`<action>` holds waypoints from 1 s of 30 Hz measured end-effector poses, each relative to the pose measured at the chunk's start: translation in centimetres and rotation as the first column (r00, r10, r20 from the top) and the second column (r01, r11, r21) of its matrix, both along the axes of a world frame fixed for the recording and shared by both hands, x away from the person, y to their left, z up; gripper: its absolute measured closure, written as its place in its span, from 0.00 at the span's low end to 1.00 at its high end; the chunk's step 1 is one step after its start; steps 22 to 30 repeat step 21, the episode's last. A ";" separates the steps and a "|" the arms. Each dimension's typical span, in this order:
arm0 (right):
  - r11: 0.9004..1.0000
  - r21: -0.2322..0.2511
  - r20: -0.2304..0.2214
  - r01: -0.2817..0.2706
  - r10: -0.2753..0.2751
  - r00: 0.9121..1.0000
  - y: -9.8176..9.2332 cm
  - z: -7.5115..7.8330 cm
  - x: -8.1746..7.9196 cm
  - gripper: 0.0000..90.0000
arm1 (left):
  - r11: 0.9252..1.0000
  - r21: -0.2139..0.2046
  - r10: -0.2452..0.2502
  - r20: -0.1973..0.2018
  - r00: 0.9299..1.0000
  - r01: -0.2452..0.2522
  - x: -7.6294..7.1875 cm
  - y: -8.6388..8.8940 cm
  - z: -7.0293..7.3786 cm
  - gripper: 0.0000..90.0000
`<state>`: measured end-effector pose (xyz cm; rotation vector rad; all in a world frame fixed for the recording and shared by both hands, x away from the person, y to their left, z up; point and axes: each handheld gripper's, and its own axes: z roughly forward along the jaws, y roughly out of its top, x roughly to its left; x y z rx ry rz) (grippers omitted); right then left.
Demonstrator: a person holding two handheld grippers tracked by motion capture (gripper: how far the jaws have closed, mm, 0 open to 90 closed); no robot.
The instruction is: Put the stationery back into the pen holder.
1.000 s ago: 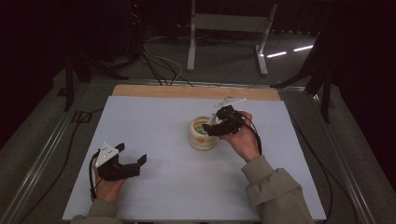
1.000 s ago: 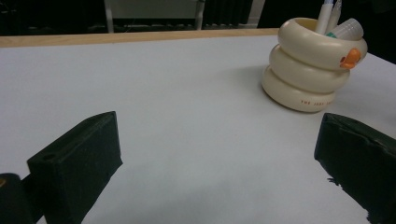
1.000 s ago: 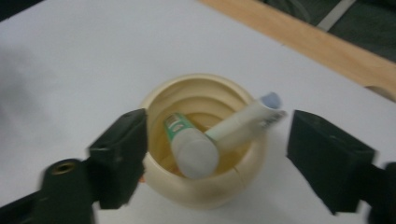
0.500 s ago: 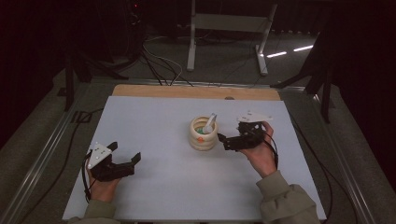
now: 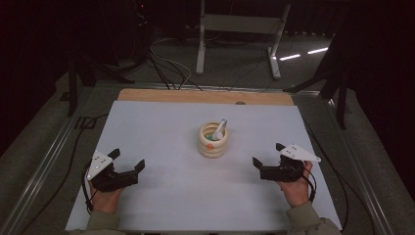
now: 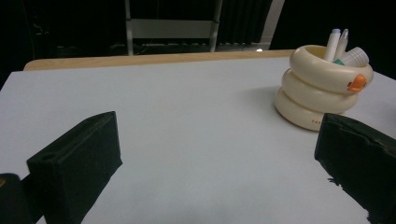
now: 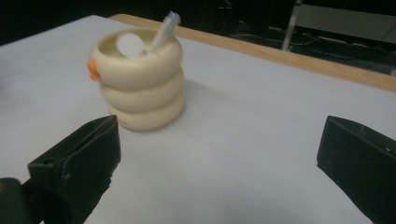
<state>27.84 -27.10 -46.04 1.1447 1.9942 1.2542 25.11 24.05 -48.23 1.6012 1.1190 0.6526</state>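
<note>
Dark room; a metal stand frame (image 5: 240,34) and loose cables (image 5: 166,73) sit on the floor beyond the worktop (image 5: 161,122), which is covered pale grey with a wooden strip along its far edge.

High view: the holder (image 5: 213,140), a cream stack of three rings with an orange beak on its side, stands upright near the middle of the worktop. A pen (image 5: 219,129) leans out of its mouth, tip up, likely resting against the rim. The left claw (image 5: 128,163) rests low near the front edge, well to the left of the holder, jaws released and empty. The right claw (image 5: 266,155) sits well to the right of the holder, released too. Its jaws have just been opening and nothing lies between them. Both claws point inward toward the holder, a parked pose on either side of it.

Left gripper view: the holder (image 6: 323,86) stands beyond the right-hand jaw; several pens (image 6: 343,46) are upright inside. Bare worktop lies between the jaws.

Right gripper view: the holder (image 7: 138,79), blurred, stands beyond the left-hand jaw, apart from it. Judgement: the pens are stowed and both hands are clear.
</note>
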 end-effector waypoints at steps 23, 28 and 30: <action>0.994 0.070 0.082 0.082 -0.088 0.993 -3.3 -1.4 -2.1 0.00 | 1.000 0.005 -0.022 0.018 1.000 0.022 0.0 -0.6 -0.2 0.01; 0.994 0.070 0.082 0.082 -0.088 0.993 -3.3 -1.4 -2.1 0.00 | 1.000 0.005 -0.022 0.018 1.000 0.022 0.0 -0.6 -0.2 0.01; 0.994 0.070 0.082 0.082 -0.088 0.993 -3.3 -1.4 -2.1 0.00 | 1.000 0.005 -0.022 0.018 1.000 0.022 0.0 -0.6 -0.2 0.01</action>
